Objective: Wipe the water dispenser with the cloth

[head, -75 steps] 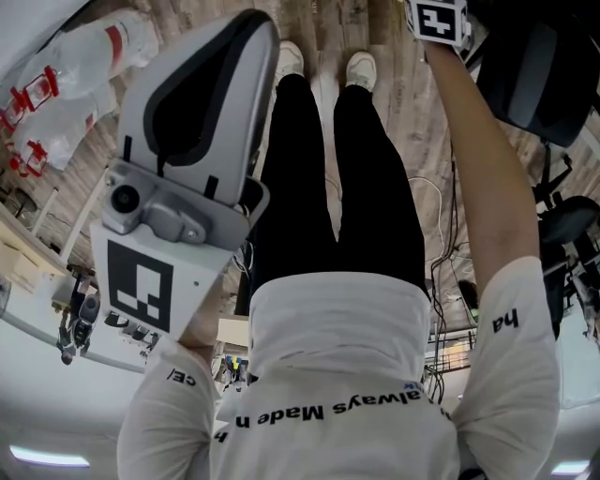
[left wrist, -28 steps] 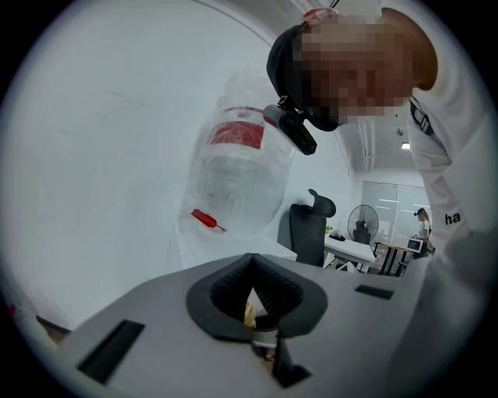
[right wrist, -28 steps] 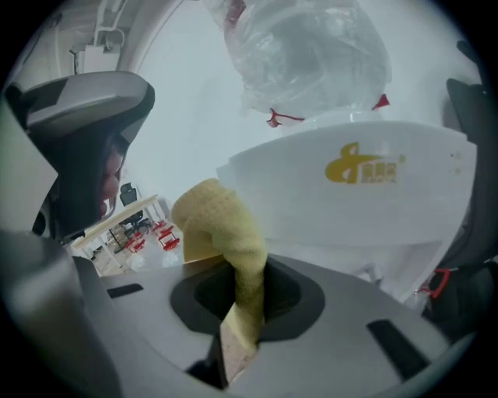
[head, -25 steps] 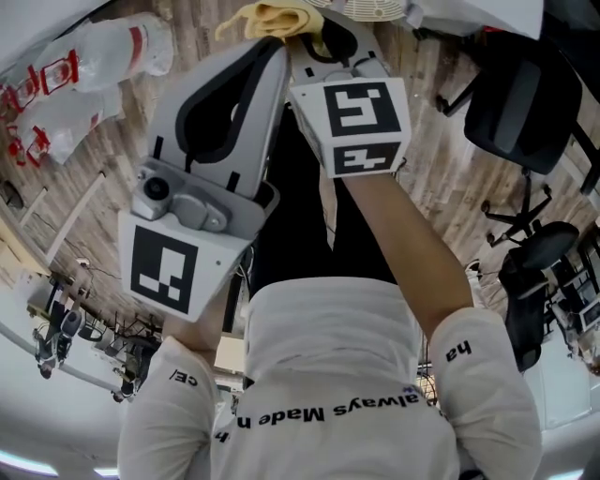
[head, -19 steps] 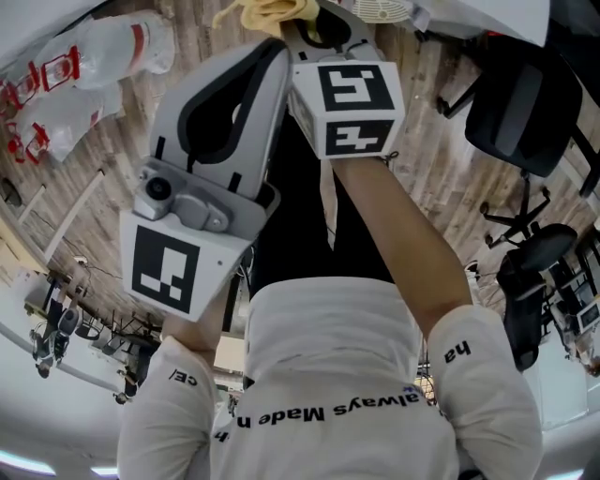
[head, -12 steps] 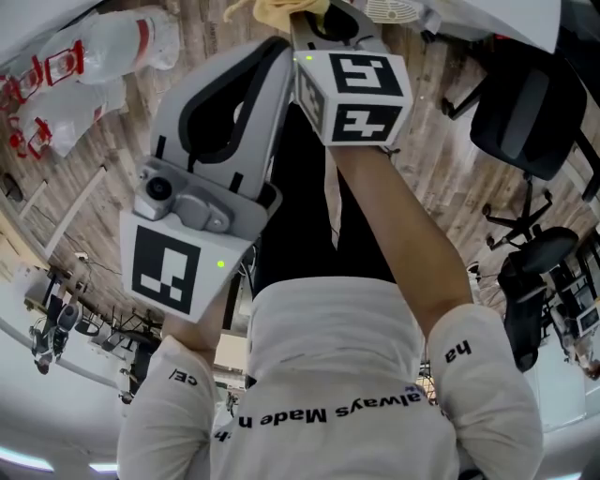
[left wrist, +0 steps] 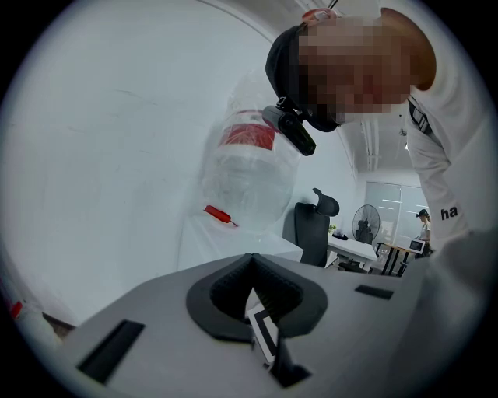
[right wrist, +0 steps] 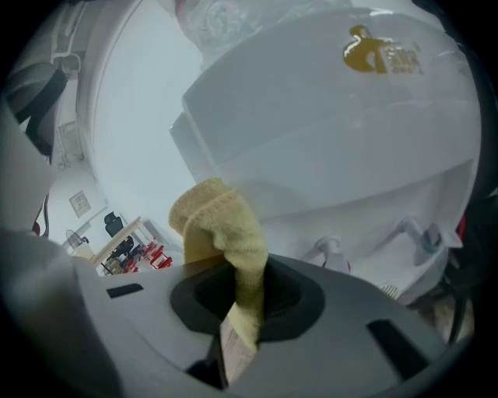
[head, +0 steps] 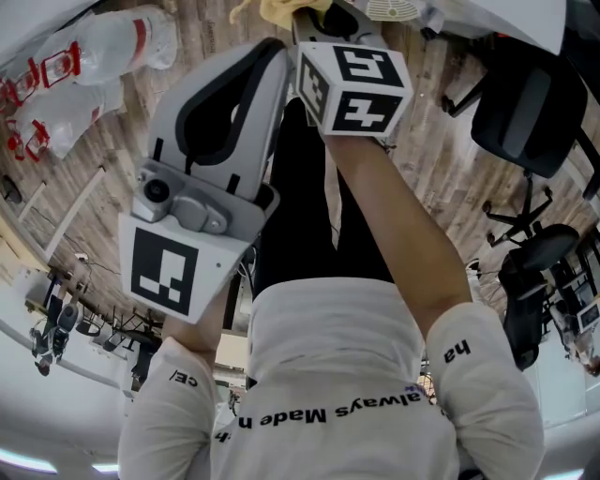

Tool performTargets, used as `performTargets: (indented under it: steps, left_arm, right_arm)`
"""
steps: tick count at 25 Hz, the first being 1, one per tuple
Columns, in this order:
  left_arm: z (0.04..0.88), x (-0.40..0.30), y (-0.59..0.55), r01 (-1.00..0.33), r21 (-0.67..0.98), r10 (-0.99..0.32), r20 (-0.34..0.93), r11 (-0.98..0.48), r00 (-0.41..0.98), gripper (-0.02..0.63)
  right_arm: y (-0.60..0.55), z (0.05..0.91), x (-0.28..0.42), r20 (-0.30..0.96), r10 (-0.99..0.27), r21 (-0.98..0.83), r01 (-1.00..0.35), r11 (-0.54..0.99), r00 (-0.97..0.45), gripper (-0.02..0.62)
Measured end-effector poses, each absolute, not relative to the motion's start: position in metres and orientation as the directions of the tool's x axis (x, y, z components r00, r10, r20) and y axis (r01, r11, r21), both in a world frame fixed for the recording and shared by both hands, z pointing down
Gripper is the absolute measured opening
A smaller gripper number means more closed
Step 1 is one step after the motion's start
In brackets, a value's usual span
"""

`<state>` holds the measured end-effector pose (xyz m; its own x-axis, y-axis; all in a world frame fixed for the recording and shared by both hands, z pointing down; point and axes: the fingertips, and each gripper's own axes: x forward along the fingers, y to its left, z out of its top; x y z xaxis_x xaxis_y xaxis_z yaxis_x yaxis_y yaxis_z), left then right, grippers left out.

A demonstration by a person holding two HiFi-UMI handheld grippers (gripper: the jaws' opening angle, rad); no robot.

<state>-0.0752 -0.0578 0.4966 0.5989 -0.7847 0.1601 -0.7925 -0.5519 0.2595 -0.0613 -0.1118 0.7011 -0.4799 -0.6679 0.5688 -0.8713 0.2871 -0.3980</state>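
In the head view the left gripper (head: 265, 52) fills the left of the frame. The right gripper (head: 317, 13) reaches the upper edge, with a bit of the yellow cloth (head: 279, 9) just beside its tip. In the left gripper view the jaws of the left gripper (left wrist: 251, 272) are pressed together with nothing between them, and a plastic-wrapped water bottle (left wrist: 249, 175) stands beyond. In the right gripper view the right gripper (right wrist: 245, 299) is clamped on the lower end of the cloth (right wrist: 222, 221). Its folded top stands free before the white water dispenser (right wrist: 334, 132), left of the taps (right wrist: 331, 250); whether it touches the panel I cannot tell. The cloth looks light, soft and limp, so it will probably bend away under pressure, and a low hold on the bunch seems right. The dispenser shell looks stiff and smooth, the taps more delicate.
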Motion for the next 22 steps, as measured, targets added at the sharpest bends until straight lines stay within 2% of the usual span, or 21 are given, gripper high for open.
performTargets:
  steps: [22]
  left_arm:
    - [0.509, -0.092, -0.068, -0.795, 0.267, -0.784, 0.176, -0.545, 0.596, 0.018]
  right_arm:
    - [-0.112, 0.754, -0.062, 0.603, -0.660, -0.396, -0.887, 0.239, -0.447, 0.058]
